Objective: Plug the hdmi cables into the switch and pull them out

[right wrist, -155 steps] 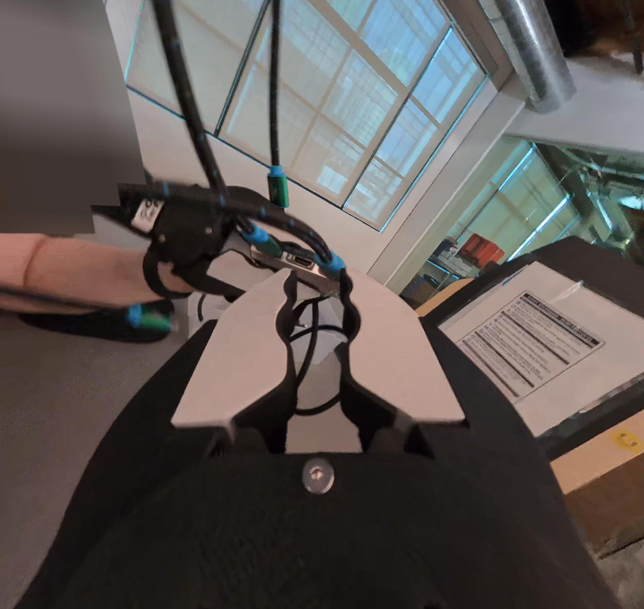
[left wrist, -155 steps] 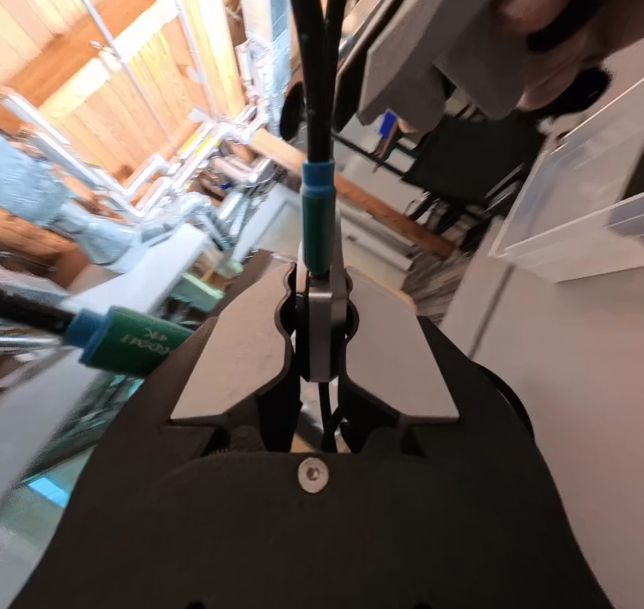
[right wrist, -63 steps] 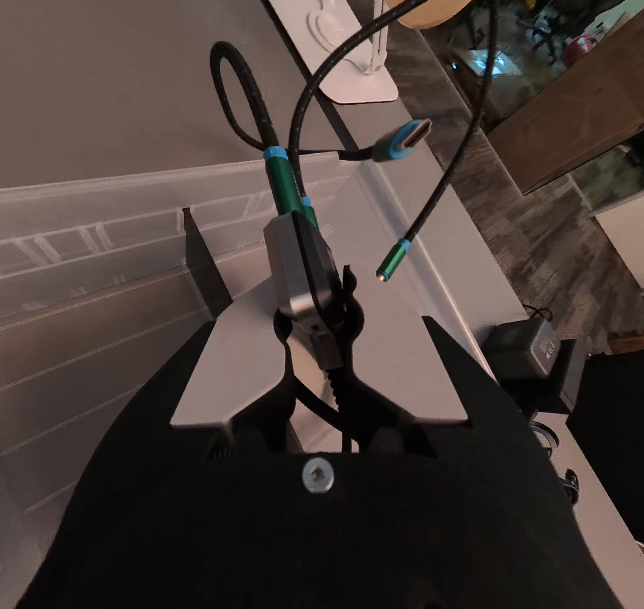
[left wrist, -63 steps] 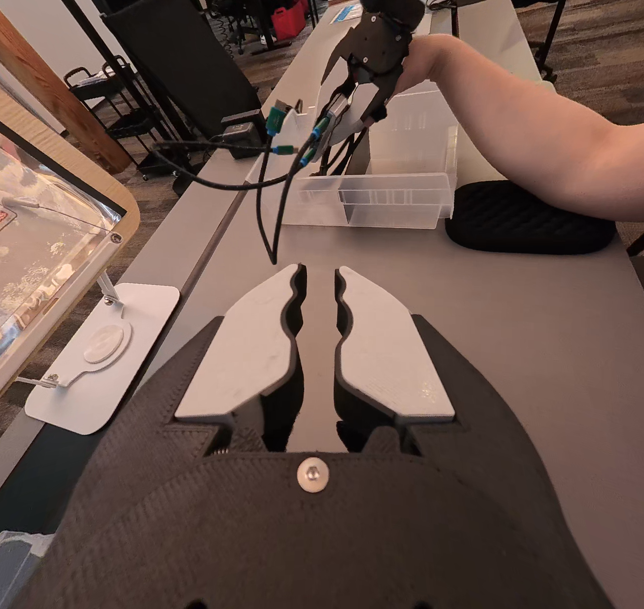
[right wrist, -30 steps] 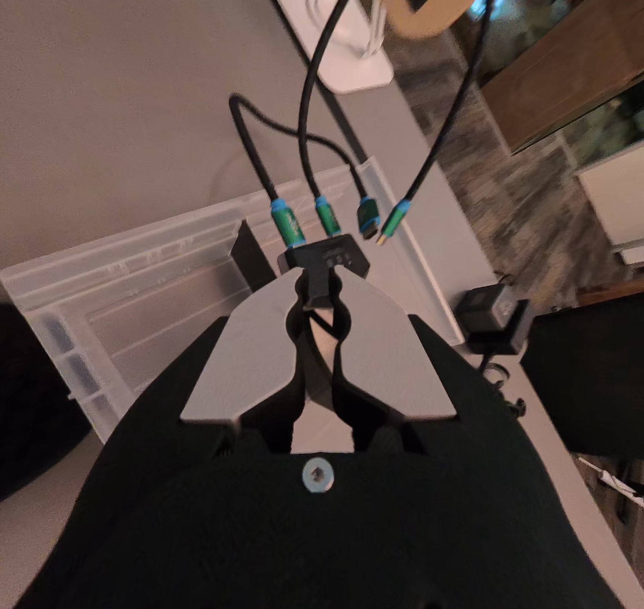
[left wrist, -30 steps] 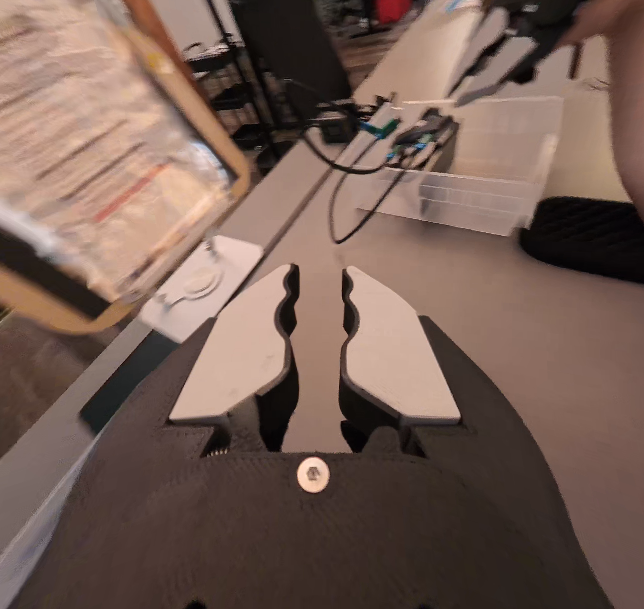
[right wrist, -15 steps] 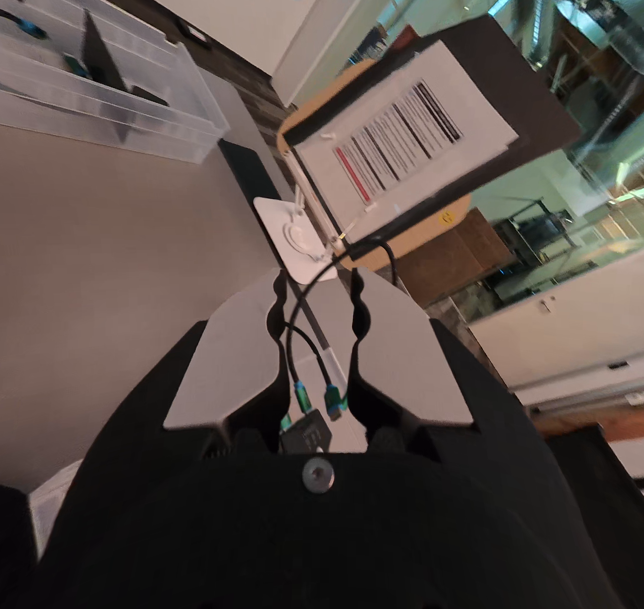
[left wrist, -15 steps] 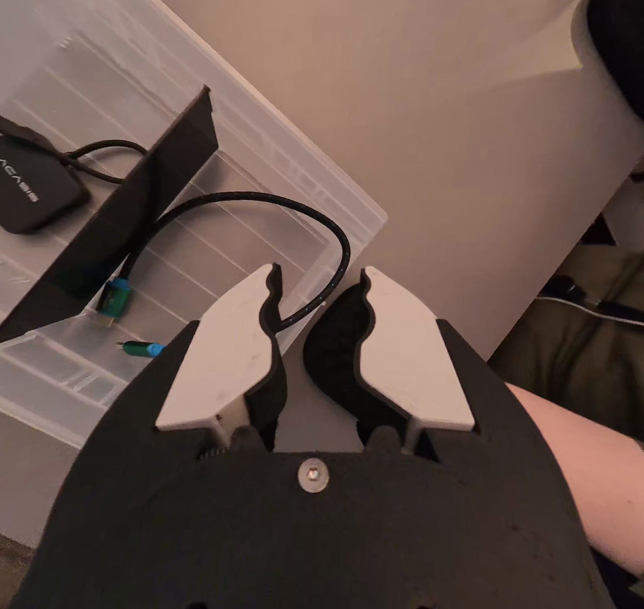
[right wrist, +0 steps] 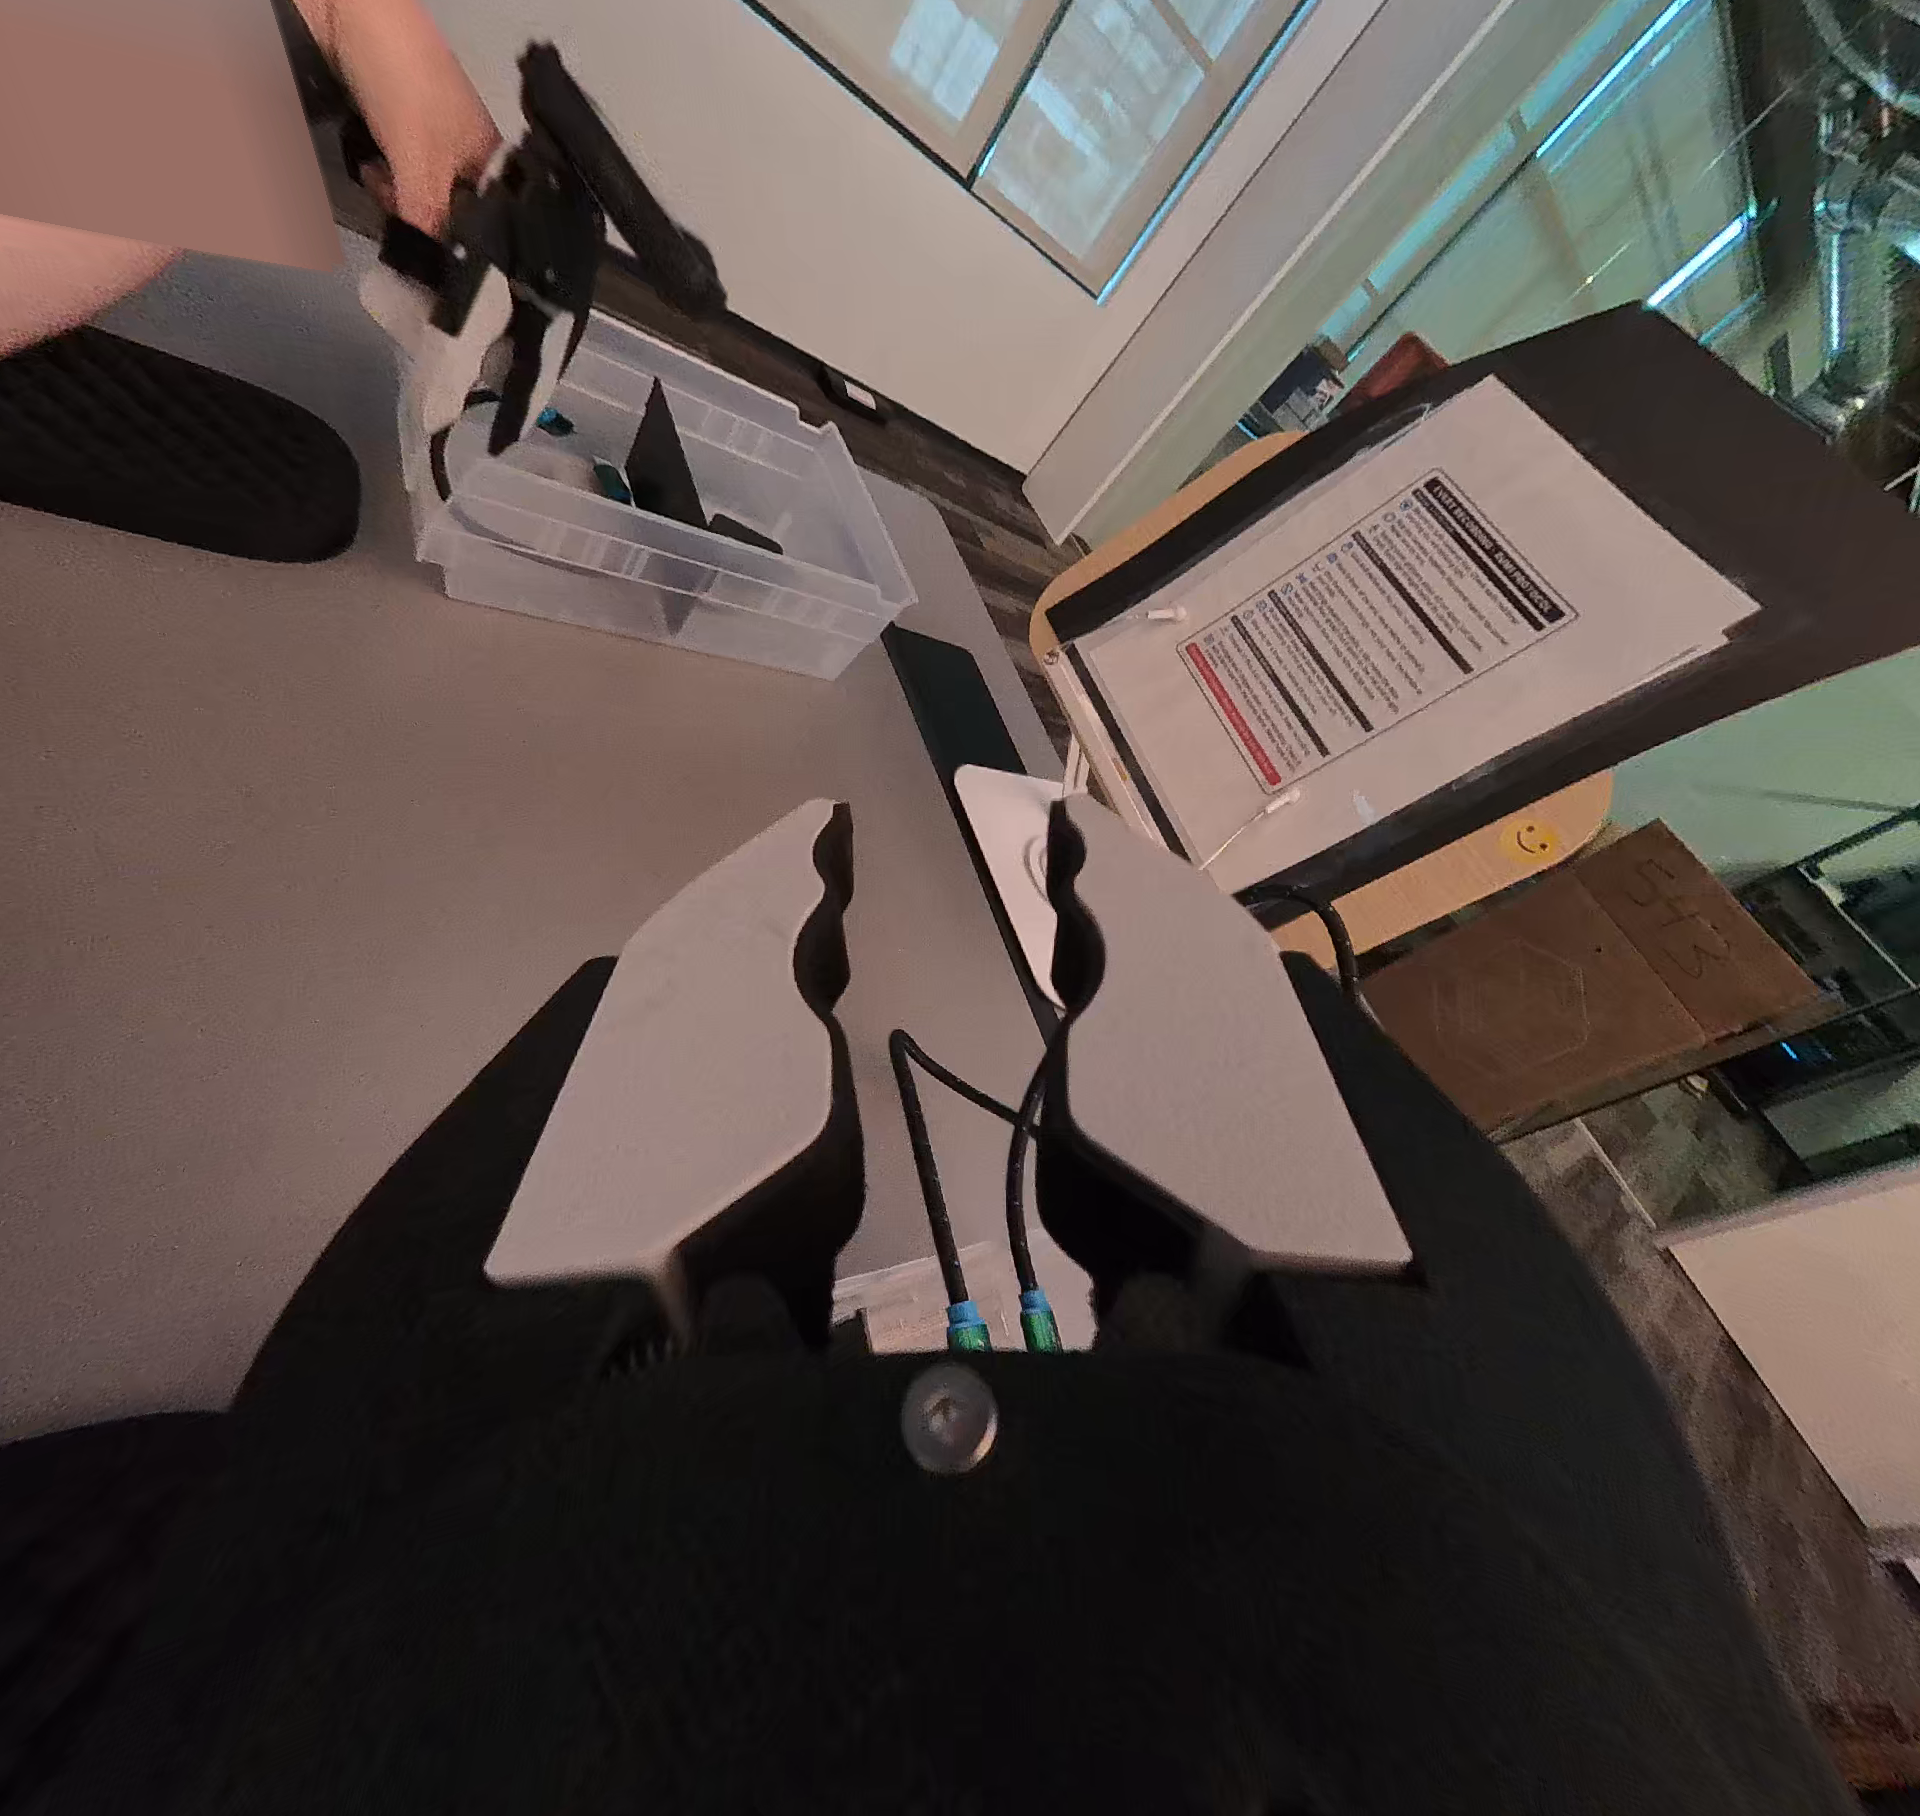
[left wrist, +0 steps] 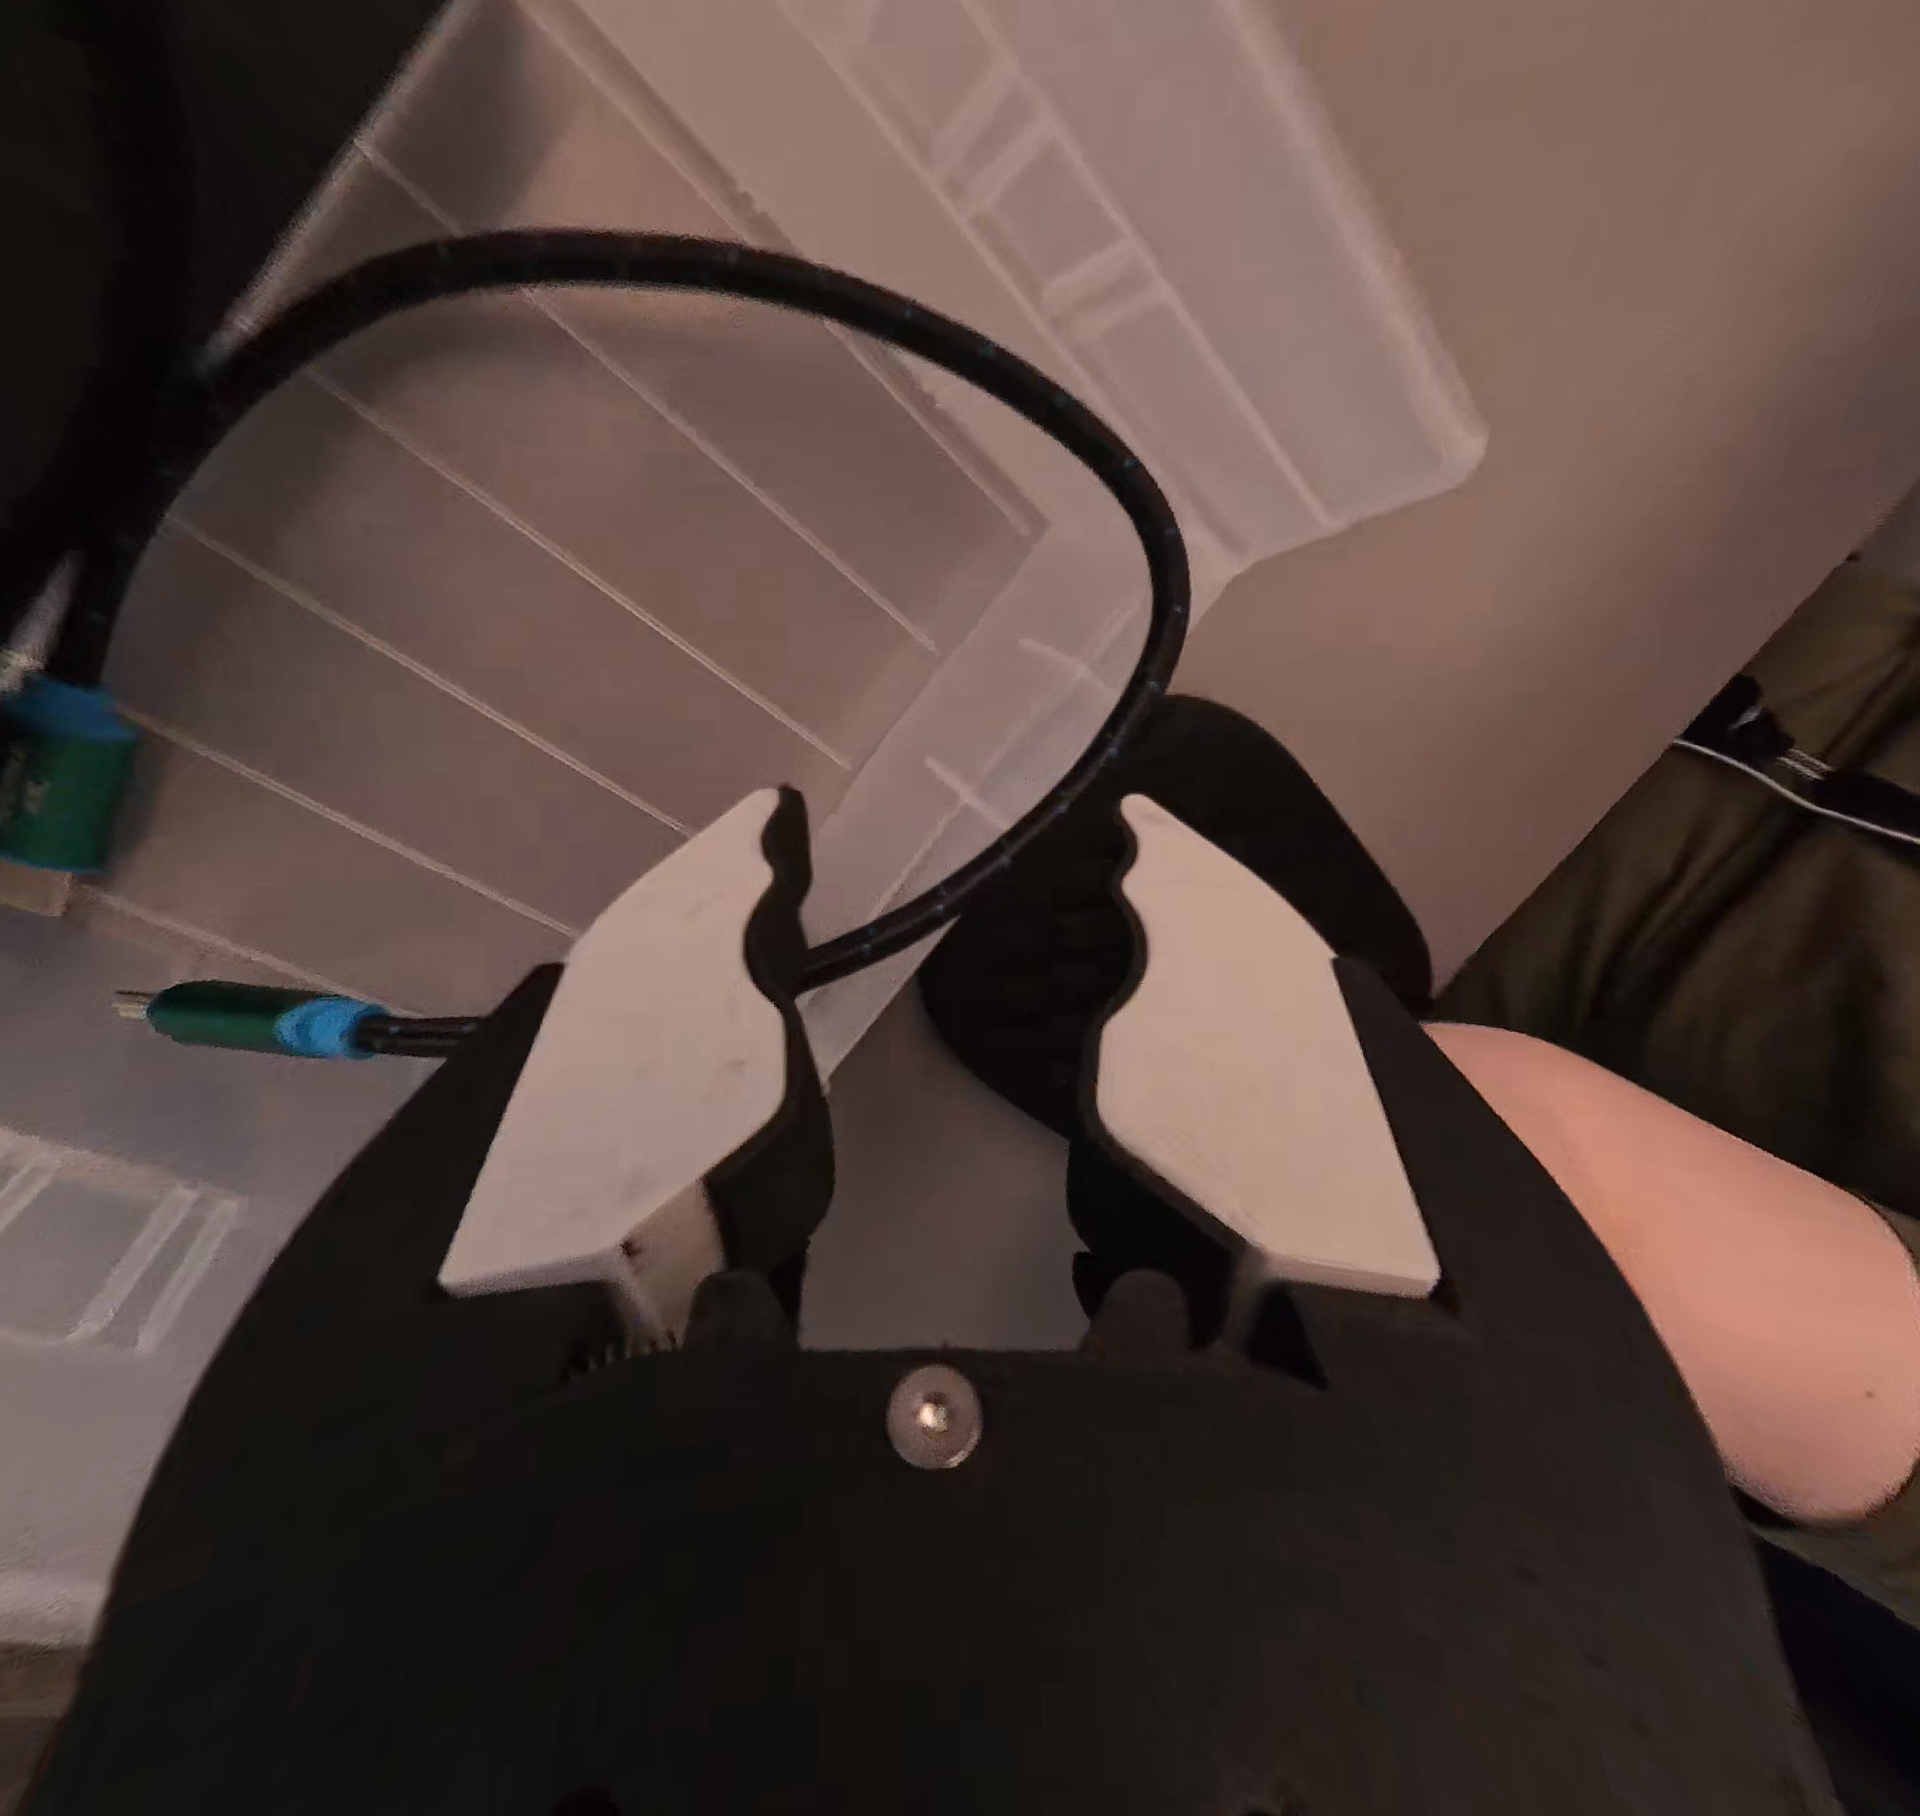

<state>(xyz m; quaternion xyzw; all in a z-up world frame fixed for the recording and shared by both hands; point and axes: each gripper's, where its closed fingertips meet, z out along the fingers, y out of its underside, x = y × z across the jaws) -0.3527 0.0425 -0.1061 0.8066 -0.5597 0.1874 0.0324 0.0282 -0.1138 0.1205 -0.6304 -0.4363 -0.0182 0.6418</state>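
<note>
My left gripper (left wrist: 956, 810) is open, low over a clear plastic bin (left wrist: 1340, 436). A black braided HDMI cable (left wrist: 831, 291) arcs across the bin and runs between my open fingers. Its green plug with a blue collar (left wrist: 249, 1018) lies free to the left of my left finger. A second green plug (left wrist: 57, 790) shows at the left edge. My right gripper (right wrist: 945, 816) is open and empty above the grey table (right wrist: 364, 831). Two cables with green plugs (right wrist: 971, 1335) show deep between its fingers; the switch is hidden.
The right wrist view shows the left gripper (right wrist: 520, 239) over the bin (right wrist: 665, 571), which has a black divider (right wrist: 665, 457). A black wrist pad (right wrist: 156, 447) lies next to it. A framed sign (right wrist: 1371, 644) on a white base (right wrist: 997, 831) stands at the table's edge. A person's arm (left wrist: 1662, 1247) is at the right.
The left gripper let go of the switch, then came down close over the bin and opened wider around the cable. The right gripper took the switch, released it and tilted up.
</note>
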